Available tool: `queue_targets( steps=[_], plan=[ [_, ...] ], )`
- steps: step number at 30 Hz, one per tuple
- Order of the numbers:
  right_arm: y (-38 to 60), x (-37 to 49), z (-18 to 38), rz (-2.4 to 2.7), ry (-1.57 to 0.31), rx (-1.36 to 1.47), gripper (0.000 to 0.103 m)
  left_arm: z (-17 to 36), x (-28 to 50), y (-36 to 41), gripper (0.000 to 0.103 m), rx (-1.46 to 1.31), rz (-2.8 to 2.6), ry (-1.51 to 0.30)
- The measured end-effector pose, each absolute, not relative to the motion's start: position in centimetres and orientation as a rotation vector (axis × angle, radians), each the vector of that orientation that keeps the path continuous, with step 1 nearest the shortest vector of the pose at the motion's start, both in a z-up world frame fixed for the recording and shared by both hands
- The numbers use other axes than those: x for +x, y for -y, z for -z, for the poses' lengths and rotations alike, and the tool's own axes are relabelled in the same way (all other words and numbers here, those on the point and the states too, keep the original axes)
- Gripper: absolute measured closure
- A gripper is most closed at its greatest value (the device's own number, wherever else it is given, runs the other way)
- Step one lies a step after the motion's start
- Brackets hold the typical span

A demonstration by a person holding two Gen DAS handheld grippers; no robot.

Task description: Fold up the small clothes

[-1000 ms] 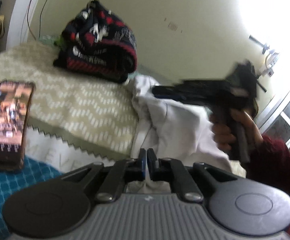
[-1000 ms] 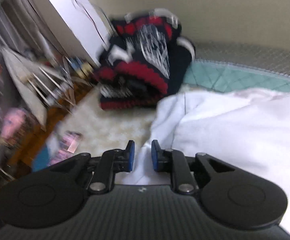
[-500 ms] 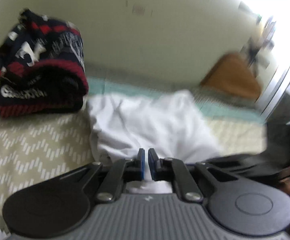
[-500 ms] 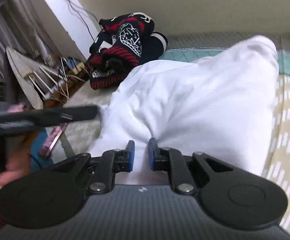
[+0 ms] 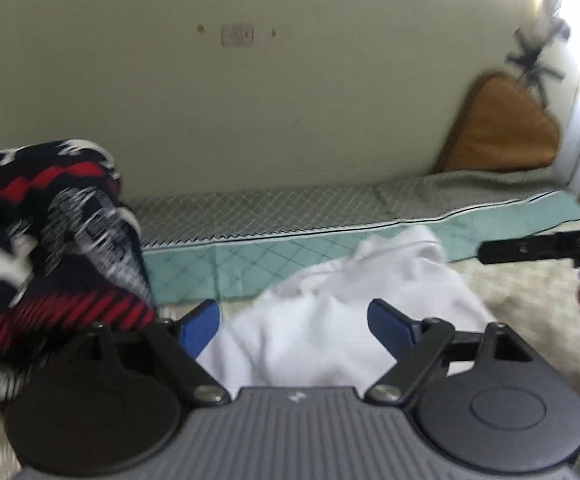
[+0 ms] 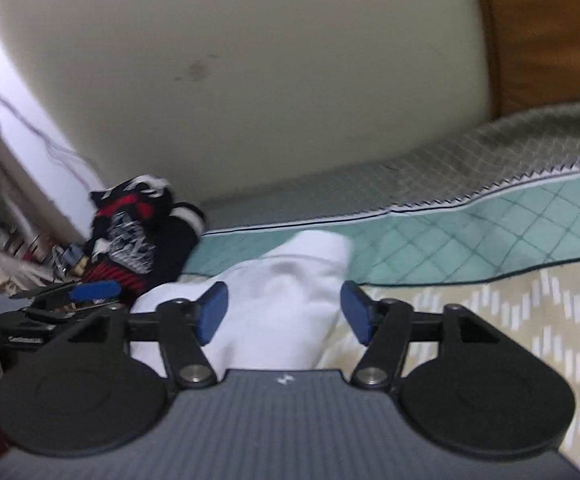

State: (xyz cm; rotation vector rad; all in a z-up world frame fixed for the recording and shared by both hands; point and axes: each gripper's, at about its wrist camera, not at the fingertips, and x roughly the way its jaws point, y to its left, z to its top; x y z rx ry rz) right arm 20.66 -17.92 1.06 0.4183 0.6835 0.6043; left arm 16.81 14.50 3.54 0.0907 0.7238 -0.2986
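Between both pairs of tongs, the left tongs and the right tongs, whose jaws are opening with pads clear of it, lies the rumpled white garment on the bed. Beside it at the wall edge sits a dark patterned knit, with an orange cushion farther along.

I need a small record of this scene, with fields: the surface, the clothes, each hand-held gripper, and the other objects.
surface: bed cover with a beige zigzag part and a teal diamond band
white garment: lies bunched on the cover
dark patterned garment: folded bundle, left of the white one
left hand-held gripper: jaws opening, pads off the cloth
right hand-held gripper: jaws opening, pads off the cloth
other: brown cushion leans on the wall
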Motion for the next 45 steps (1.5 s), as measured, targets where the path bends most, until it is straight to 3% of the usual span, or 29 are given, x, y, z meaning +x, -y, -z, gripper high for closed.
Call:
queue_targets(
  steps=[9,11,12,13,14,15,21,26,32,37,45],
  plan=[
    [15.9,24.6,2.2,-0.641,-0.716,0.414,0.031,2.7,24.7,-12.1,0.009,0.170,0.323,-0.902],
    [15.1,24.7,2.0,-0.677,-0.712,0.387,0.031,2.7,24.3,-12.4,0.022,0.147,0.347,-0.874],
    [14.7,24.9,2.1,-0.704,-0.717,0.371,0.033,2.5,23.8,-12.5,0.044,0.145,0.366,-0.856],
    [14.1,24.9,2.1,-0.727,-0.723,0.347,0.049,2.3,23.3,-12.4,0.069,0.146,0.386,-0.842],
    [13.4,24.9,2.1,-0.757,-0.737,0.322,0.081,2.0,22.9,-12.3,0.079,0.152,0.393,-0.836],
    [13.0,24.9,2.2,-0.769,-0.750,0.310,0.086,1.8,22.5,-12.1,0.093,0.169,0.378,-0.830],
    [12.4,21.0,-1.5,-0.847,-0.606,0.280,0.088,-0.4,18.9,-12.1,0.095,0.169,0.389,-0.741],
    [11.3,13.4,-6.0,-0.993,-0.454,0.038,0.089,-3.8,11.8,-13.6,0.095,0.136,0.401,-0.572],
    [11.1,4.5,-6.9,-1.145,-0.427,-0.196,0.089,-5.0,0.4,-15.7,0.094,0.127,0.427,-0.418],
    [10.9,-0.1,-5.0,-1.242,-0.499,-0.260,0.089,-3.4,-6.9,-16.5,0.094,0.067,0.459,-0.443],
    [9.9,-0.8,1.3,-1.190,-0.651,-0.280,0.088,1.6,-8.4,-17.2,0.089,-0.040,0.426,-0.632]
  ],
)
